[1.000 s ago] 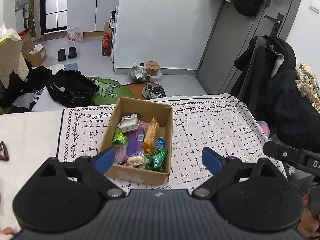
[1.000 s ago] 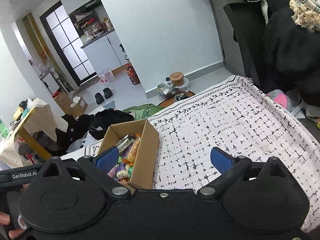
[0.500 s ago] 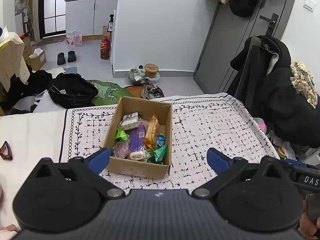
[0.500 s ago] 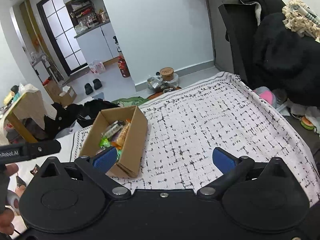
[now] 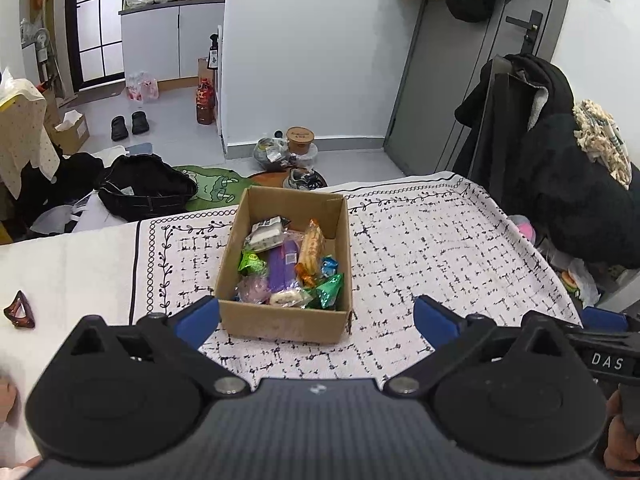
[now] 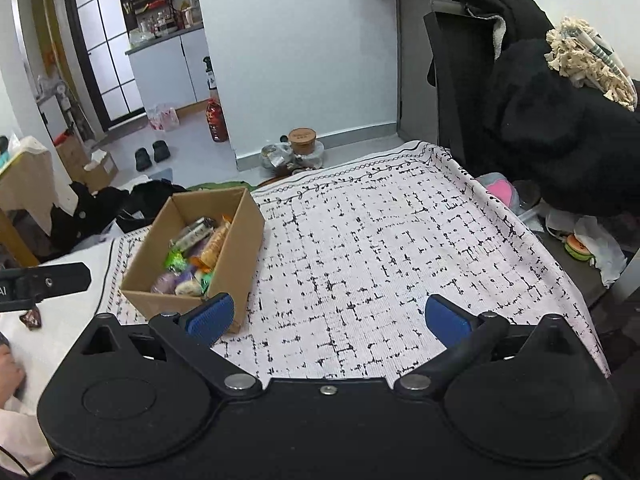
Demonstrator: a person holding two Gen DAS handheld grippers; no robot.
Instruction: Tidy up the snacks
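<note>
Cardboard box (image 5: 285, 322) of snacks (image 5: 288, 266) on cloth (image 6: 380, 248); both jaws spread, empty; hair clip (image 5: 19, 311), probably.

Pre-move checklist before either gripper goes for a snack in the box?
1. Left gripper open, nothing between jaws: ok; they have just been opening.
2. Right gripper open, empty: ok.
3. Box upright on the cloth, top open: ok.
4. Snacks visible and reachable from above: ok.
5. Snacks overlap in a pile; single clean pick: cannot tell.
6. Cloth beside the box bare for sorting: ok.
</note>
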